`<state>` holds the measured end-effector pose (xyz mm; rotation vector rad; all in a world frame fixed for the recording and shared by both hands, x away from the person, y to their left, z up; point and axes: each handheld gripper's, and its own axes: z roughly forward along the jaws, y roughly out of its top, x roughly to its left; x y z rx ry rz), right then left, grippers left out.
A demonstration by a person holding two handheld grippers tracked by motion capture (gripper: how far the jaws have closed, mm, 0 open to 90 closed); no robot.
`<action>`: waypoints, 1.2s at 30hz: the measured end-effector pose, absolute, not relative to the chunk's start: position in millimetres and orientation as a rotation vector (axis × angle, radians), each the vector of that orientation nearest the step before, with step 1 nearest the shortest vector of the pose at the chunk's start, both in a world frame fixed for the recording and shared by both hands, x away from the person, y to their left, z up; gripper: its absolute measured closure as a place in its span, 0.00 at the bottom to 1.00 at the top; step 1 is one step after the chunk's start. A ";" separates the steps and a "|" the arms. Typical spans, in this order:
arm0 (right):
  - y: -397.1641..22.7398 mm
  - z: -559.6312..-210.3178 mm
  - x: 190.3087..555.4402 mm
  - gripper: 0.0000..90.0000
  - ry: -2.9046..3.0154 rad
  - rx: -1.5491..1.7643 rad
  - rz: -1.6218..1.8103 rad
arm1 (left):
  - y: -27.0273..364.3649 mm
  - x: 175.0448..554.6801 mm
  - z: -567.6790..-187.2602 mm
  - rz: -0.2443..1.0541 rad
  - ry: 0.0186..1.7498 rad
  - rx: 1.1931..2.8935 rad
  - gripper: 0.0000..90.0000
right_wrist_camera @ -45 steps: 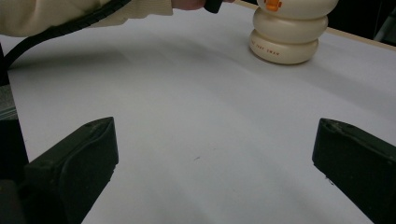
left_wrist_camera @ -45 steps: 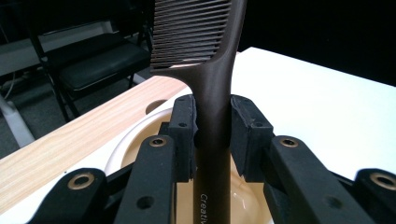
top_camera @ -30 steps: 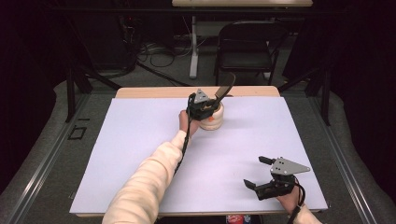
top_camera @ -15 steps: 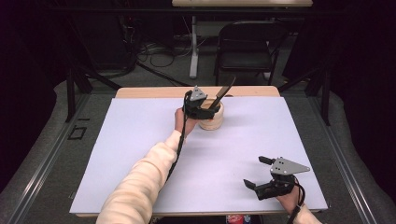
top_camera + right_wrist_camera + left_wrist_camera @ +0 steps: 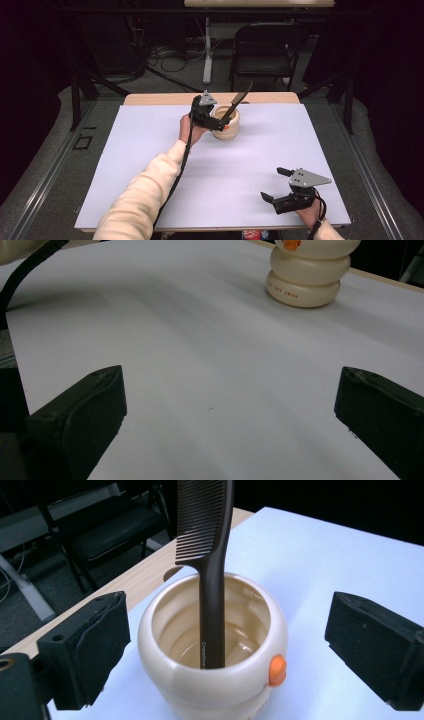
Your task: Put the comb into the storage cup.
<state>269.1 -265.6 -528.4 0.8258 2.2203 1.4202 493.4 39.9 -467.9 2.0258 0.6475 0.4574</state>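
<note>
The bench (image 5: pixel 150 165) is covered by a big white sheet, and its wooden edge shows at the far side. A black folding chair (image 5: pixel 267 47) stands on the floor behind the bench. On the far half of the bench, near the middle, stands a cream pot (image 5: pixel 227 122) with a round body and a small orange knob on its side. A dark brown comb (image 5: pixel 237 100) stands inside the pot with the handle down and the teeth up, and it leans over the rim toward the far right. The left claw (image 5: pixel 216 124) is just beside the pot, at its left side. In the left gripper view the pot (image 5: pixel 212 650) and the comb (image 5: pixel 207 555) are between the two jaws, but the pads do not touch them; the jaws have just been opening and are now released and wide. The right claw (image 5: pixel 272 185) is at the near right corner of the bench, well apart from the pot, also released, with nothing between its jaws.
</note>
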 end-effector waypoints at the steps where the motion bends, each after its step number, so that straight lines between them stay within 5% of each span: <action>1: -265.6 -528.4 269.1 0.00 2.220 0.826 1.421 | 41.3 492.4 -466.8 0.454 0.645 2.031 0.03; 36: -264.7 -528.8 270.3 0.00 2.220 0.826 1.424 | 104.1 443.5 -463.2 0.457 0.716 2.107 0.00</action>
